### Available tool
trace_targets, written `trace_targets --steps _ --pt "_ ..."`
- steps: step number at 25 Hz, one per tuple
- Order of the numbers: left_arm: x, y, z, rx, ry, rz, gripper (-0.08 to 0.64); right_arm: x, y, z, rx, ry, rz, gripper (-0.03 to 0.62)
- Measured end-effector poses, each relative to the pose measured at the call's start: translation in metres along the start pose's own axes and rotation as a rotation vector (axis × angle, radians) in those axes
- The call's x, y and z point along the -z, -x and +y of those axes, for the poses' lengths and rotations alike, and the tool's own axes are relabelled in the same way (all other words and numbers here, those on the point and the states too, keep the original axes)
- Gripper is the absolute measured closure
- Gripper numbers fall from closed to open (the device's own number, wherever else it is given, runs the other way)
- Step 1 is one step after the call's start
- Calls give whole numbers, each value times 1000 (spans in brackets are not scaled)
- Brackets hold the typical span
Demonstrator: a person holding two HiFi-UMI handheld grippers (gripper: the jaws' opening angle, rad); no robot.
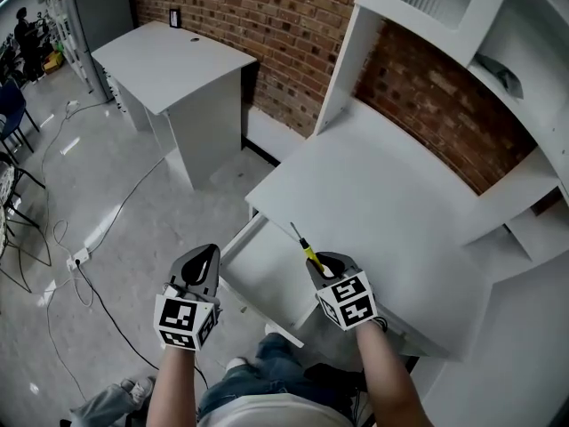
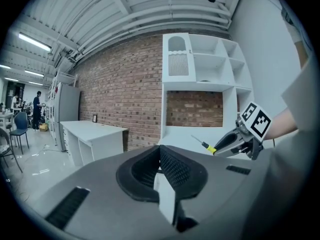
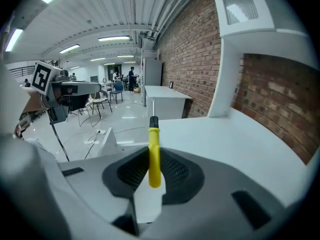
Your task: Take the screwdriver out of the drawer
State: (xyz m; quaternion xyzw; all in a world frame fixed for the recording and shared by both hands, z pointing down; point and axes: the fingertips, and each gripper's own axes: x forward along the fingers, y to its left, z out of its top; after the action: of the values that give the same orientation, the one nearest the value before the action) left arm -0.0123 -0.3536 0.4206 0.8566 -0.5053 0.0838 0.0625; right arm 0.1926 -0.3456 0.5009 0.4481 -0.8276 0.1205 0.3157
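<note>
The screwdriver (image 1: 308,253) has a yellow handle and a thin dark shaft that points up and to the left. My right gripper (image 1: 325,266) is shut on its handle, lifted above the open white drawer (image 1: 258,269) at the desk's front edge. In the right gripper view the yellow handle (image 3: 154,156) stands upright between the pads, over the desk top (image 3: 225,134). My left gripper (image 1: 204,264) hovers left of the drawer, its jaws closed with nothing in them. The left gripper view shows the right gripper (image 2: 223,145) carrying the screwdriver (image 2: 209,147).
The white desk (image 1: 382,203) carries a shelf hutch (image 1: 498,87) against a brick wall. A second white desk (image 1: 173,65) stands at the far left. Cables (image 1: 80,261) trail over the shiny floor. Chairs and a person (image 2: 37,109) are far off.
</note>
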Motion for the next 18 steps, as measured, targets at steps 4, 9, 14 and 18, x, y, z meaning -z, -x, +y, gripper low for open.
trace_targets --steps 4,9,14,18 --pt "-1 -19 -7 -4 -5 4 546 14 -9 -44 39 -34 23 515" --pt "6 -41 -13 -19 -3 30 546 35 -33 -91 70 -50 85 515" --pt "11 -60 -16 -45 2 54 546 58 -62 -128 85 -62 178 515" --pt "14 -69 -15 -76 6 71 546 71 -79 -149 87 -63 232 515"
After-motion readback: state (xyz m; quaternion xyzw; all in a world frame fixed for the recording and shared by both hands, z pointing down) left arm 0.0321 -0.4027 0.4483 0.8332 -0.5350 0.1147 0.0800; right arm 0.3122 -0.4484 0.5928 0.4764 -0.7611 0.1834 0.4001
